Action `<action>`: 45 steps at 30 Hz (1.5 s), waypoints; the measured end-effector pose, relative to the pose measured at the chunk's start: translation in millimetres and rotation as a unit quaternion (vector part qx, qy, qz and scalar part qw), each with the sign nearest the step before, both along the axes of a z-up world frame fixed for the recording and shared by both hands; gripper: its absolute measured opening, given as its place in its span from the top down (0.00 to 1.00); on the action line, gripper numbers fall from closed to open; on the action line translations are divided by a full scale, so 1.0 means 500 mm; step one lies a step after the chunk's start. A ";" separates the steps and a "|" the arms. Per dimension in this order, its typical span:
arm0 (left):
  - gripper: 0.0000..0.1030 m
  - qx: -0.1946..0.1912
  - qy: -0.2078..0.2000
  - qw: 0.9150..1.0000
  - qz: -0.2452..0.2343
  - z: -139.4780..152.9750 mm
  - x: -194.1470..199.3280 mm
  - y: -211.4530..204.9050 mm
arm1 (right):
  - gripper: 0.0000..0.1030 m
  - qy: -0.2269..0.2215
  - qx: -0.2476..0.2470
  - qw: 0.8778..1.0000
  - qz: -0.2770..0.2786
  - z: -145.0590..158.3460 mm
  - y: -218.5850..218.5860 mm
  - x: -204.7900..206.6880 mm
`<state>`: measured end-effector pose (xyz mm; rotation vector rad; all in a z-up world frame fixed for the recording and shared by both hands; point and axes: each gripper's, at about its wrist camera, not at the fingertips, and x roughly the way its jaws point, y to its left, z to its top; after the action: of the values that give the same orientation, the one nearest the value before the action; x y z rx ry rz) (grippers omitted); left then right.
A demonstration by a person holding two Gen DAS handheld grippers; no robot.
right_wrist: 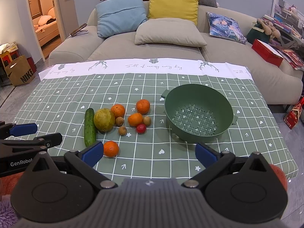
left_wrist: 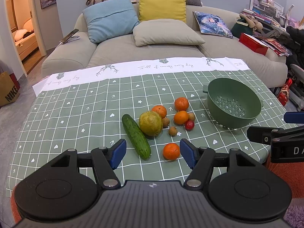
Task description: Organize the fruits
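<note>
On the green checked tablecloth (left_wrist: 76,114) lies a cluster: a cucumber (left_wrist: 135,136), a large yellow-green fruit (left_wrist: 151,123), several oranges with the nearest one (left_wrist: 171,151) apart from the rest, small brown longans (left_wrist: 172,131) and a red cherry tomato (left_wrist: 189,125). An empty green colander (left_wrist: 234,102) stands to their right. My left gripper (left_wrist: 153,153) hovers open above the near edge, nothing between its blue pads. My right gripper (right_wrist: 149,154) is open too, near the nearest orange (right_wrist: 111,148) and in front of the colander (right_wrist: 198,112). The cucumber (right_wrist: 89,127) lies left of it.
A beige sofa (left_wrist: 152,51) with several cushions stands just behind the table. A paper bag (left_wrist: 8,91) sits on the floor at left, boxes and clutter (left_wrist: 252,43) at right. An orange cloth (left_wrist: 285,172) lies below the table's near right edge.
</note>
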<state>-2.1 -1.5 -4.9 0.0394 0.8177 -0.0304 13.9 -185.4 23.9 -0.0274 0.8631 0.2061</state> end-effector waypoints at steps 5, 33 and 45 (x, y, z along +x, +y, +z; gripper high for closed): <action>0.26 0.001 0.001 1.000 0.001 0.000 -0.002 0.001 | 0.04 0.003 0.002 1.000 0.000 0.000 -0.002 0.002; 0.26 0.003 0.005 1.000 0.001 -0.012 0.002 0.011 | 0.05 0.007 0.003 1.000 0.000 -0.003 0.000 0.001; 0.26 0.004 0.005 1.000 0.001 -0.010 0.003 0.009 | 0.04 0.013 0.004 1.000 -0.001 -0.002 -0.002 0.005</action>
<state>-0.7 2.7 -10.1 0.0454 0.8275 -0.0258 16.4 -186.4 22.7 -0.0163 0.8873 0.2090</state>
